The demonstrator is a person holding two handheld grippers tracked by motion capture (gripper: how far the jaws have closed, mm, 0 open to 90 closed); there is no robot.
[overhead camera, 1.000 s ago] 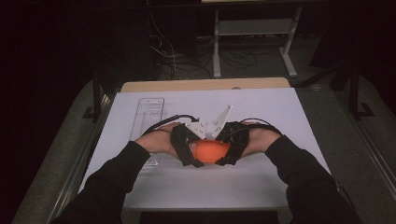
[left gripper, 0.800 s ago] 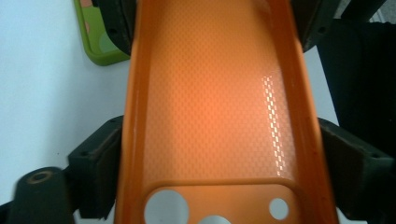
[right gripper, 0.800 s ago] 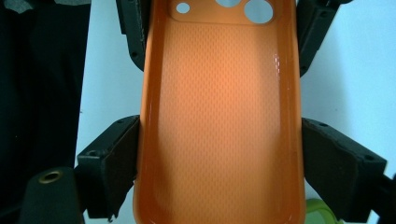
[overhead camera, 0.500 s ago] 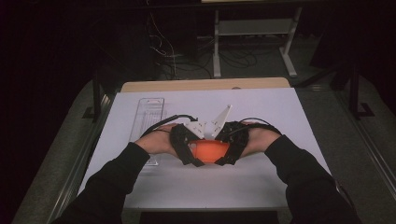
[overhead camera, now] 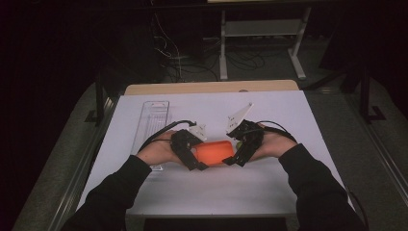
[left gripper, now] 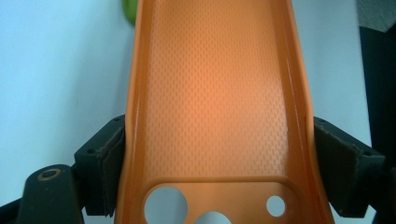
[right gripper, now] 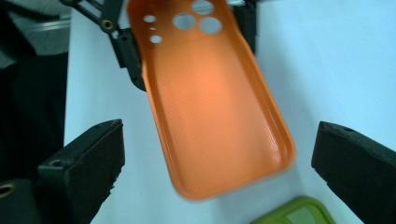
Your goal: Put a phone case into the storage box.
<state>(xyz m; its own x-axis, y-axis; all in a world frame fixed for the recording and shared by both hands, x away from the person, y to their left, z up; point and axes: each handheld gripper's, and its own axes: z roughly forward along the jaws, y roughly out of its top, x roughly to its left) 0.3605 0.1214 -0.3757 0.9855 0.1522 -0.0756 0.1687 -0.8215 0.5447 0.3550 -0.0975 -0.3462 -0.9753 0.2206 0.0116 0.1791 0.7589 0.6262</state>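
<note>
An orange phone case (overhead camera: 215, 151) lies inside-up near the middle of the white table (overhead camera: 211, 192). My left gripper (overhead camera: 196, 158) is shut on it: in the left gripper view the jaws press both long sides of the case (left gripper: 215, 93) near its camera holes. My right gripper (overhead camera: 239, 153) stands open at the other end. In the right gripper view its jaws spread wide on either side of the case (right gripper: 210, 102) without touching it. A green case (right gripper: 294, 212) lies just beside that end.
A clear plastic tray (overhead camera: 153, 120) lies at the back left of the table, beside my left hand. The table's wooden far edge (overhead camera: 211, 87) is behind the grippers. Dark floor, cables and a metal frame lie beyond.
The two grippers were close together over the case. The right gripper has since drawn away to the right and stands open, uncovering more of the orange case.
</note>
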